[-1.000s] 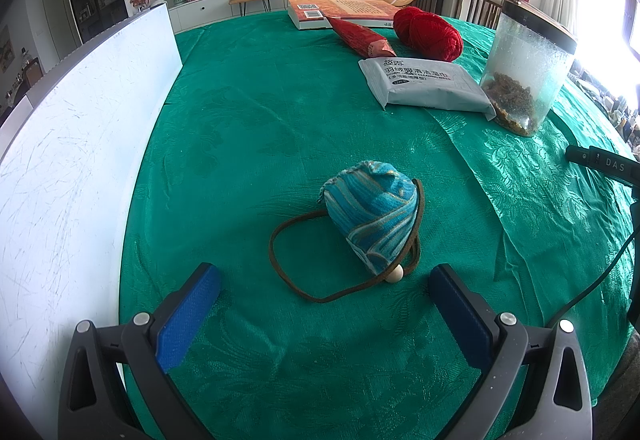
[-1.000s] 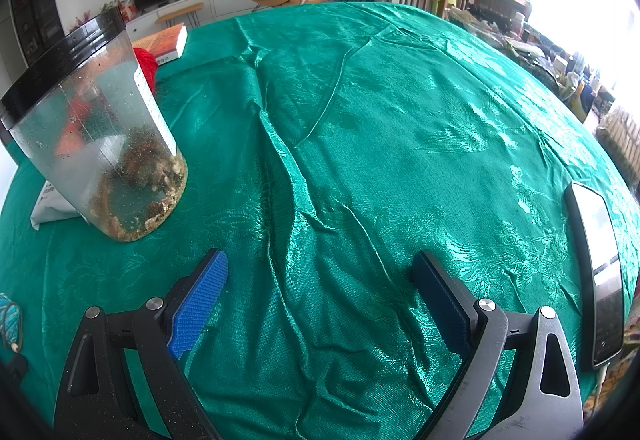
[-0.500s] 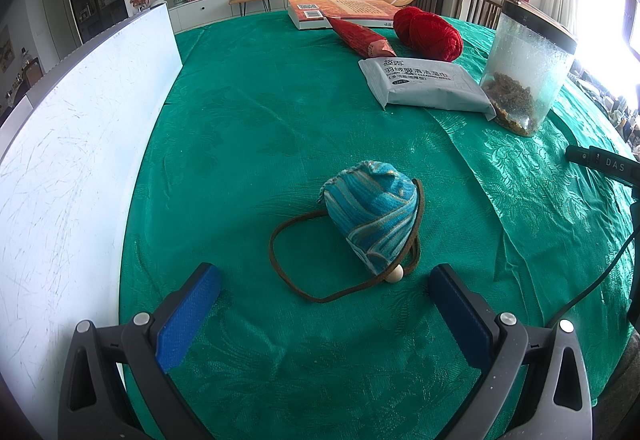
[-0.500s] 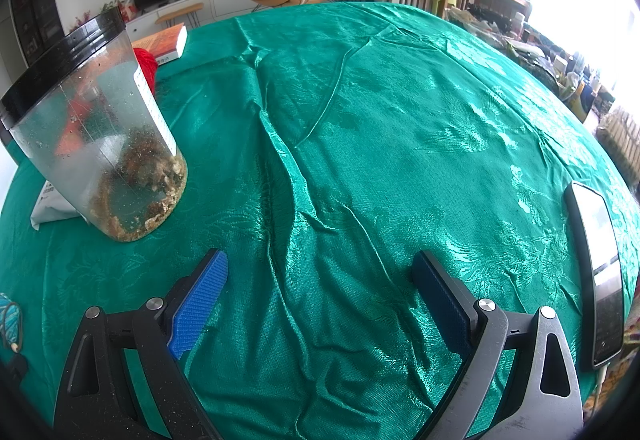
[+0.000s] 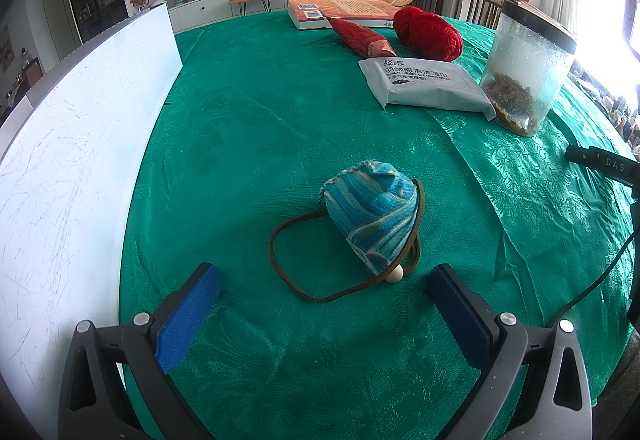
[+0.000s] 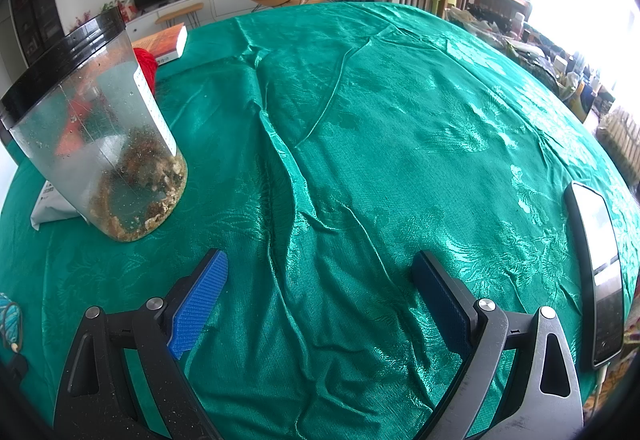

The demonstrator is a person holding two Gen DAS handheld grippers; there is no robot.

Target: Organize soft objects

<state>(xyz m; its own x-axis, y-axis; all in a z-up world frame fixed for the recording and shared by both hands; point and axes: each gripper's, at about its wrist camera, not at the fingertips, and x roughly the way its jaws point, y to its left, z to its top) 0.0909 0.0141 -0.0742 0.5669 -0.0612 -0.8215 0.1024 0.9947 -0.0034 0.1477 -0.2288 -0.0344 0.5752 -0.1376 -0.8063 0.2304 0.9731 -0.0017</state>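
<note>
A blue striped drawstring pouch (image 5: 374, 213) with a brown cord (image 5: 296, 284) and a wooden bead lies on the green tablecloth. My left gripper (image 5: 322, 290) is open and empty, just short of the pouch, with the cord loop between its fingers. A red yarn ball (image 5: 430, 27) and a grey wet-wipes pack (image 5: 426, 83) lie at the far right. My right gripper (image 6: 320, 282) is open and empty over bare cloth. A corner of the pouch (image 6: 10, 322) shows at the left edge of the right wrist view.
A clear jar with a black lid (image 5: 528, 67) (image 6: 100, 135) stands near the wipes. A red cone packet (image 5: 360, 35) and a book (image 5: 344, 9) lie at the back. A white board (image 5: 72, 143) borders the left. A phone (image 6: 598, 268) lies at the right edge.
</note>
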